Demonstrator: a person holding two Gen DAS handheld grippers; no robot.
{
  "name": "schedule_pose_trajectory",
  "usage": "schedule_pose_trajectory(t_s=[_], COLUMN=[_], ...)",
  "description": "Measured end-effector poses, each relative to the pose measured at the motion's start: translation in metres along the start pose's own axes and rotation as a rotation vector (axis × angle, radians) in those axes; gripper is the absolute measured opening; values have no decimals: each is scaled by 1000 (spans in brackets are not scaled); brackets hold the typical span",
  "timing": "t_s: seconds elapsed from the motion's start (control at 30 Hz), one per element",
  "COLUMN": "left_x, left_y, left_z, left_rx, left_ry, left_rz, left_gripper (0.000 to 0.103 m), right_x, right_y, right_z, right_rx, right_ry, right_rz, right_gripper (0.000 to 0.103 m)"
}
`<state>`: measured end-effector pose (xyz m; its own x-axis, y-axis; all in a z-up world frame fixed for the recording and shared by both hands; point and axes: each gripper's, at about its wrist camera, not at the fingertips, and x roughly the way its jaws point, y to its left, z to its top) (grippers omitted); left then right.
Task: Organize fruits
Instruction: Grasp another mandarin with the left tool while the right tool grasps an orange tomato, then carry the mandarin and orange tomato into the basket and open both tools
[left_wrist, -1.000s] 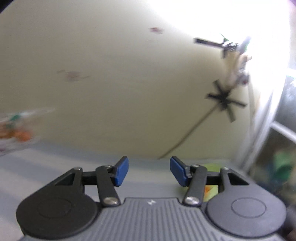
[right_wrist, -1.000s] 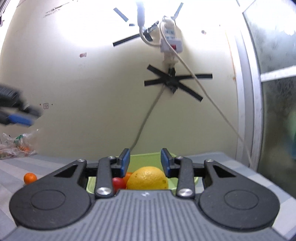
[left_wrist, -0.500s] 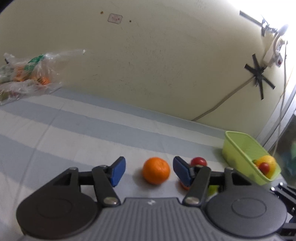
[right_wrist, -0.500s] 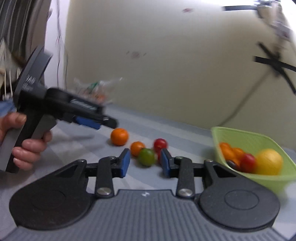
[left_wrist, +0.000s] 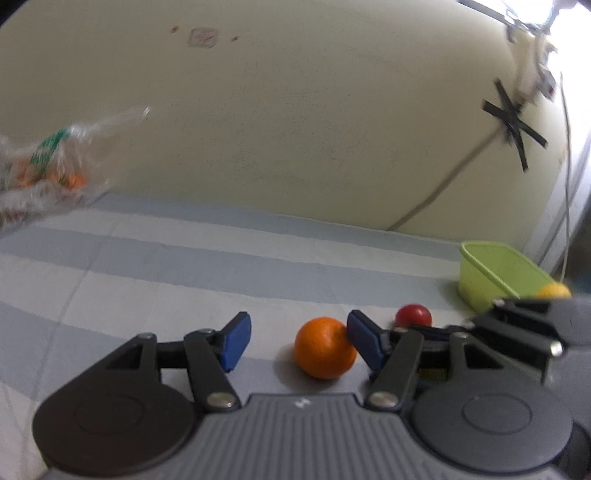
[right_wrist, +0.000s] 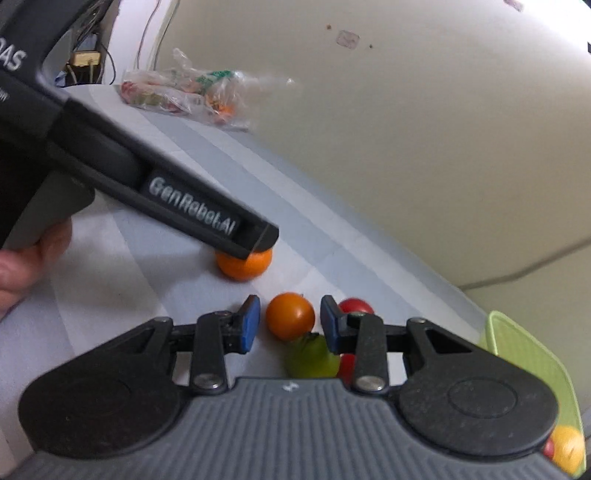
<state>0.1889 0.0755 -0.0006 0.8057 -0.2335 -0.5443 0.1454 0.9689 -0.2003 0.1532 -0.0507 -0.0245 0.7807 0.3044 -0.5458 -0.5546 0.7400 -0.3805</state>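
My left gripper (left_wrist: 300, 344) is open low over the striped cloth. An orange mandarin (left_wrist: 325, 349) lies between its blue pads, close against the right one. In the right wrist view the same left gripper (right_wrist: 258, 240) reaches over that mandarin (right_wrist: 243, 267). My right gripper (right_wrist: 290, 325) is closing, with a small orange tomato (right_wrist: 290, 315) between its pads and thin gaps on both sides. A green tomato (right_wrist: 314, 356) and a red tomato (right_wrist: 354, 306) lie right beside it. The green basket (right_wrist: 524, 354) at the right holds a yellow fruit (right_wrist: 567, 448).
A clear plastic bag (right_wrist: 184, 96) of produce lies at the far left by the wall. A person's hand (right_wrist: 22, 266) grips the left tool. A taped cable (left_wrist: 443, 184) runs down the wall behind the basket (left_wrist: 495, 269). My right gripper (left_wrist: 517, 325) crowds the left one's right side.
Both views swung from the wall down onto the table. My right gripper moved left from the basket to the loose fruits and narrowed. My left gripper sank and opened around the mandarin.
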Motion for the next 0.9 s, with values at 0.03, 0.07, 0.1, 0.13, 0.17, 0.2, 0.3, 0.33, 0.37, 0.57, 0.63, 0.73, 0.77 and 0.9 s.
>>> schedule_pose_trajectory(t_s=[0.03,0.07,0.1,0.13,0.17,0.2,0.3,0.33,0.37,0.57,0.63,0.73,0.77,0.9], left_x=[-2,-3,-4,-4,-5,-5,-2,-1,1,0,-6,-24,-33,-66], left_y=[-5,-9,-14,-18,-19,-19,-16,-16,-17,-25,-25,-32,-36,-48], left_z=[-1,-2,-3,-5,-5,-5,-4,-4,-4,-8,-9,-18,-23,-40], left_rx=[29,56,79,98,106,108,90,86,85,97,66,50,53,41], left_ry=[1,4,7,7,4,6,20,23,28,29,42,44,34,22], left_rz=[-3,-10,-14,-17,-19,-19,-33,-36,-46,-51,-73,-123,-130,-204], left_gripper=[59,58,57,54,51,51,52,51,44,34,33,33,33,33], right_x=[-3,-6,-9,-14,-21,-28,-52,-61,-70,-100,-101,-105,-104,-116], right_y=[3,4,5,6,6,7,11,12,12,-4,-10,-16,-16,-18], right_z=[-2,-4,-6,-8,-12,-17,-36,-43,-50,-76,-77,-82,-85,-98], right_rx=[-11,-19,-20,-16,-11,-4,19,35,58,257,314,369,383,453], right_ry=[-3,-16,-42,-68,-86,-113,-167,-177,-185,-162,-148,-143,-143,-135], right_rz=[-11,-28,-46,-65,-91,-121,-197,-212,-217,-182,-156,-134,-125,-85], right_gripper=[31,31,31,31,30,30,30,30,30,30,30,30,30,30])
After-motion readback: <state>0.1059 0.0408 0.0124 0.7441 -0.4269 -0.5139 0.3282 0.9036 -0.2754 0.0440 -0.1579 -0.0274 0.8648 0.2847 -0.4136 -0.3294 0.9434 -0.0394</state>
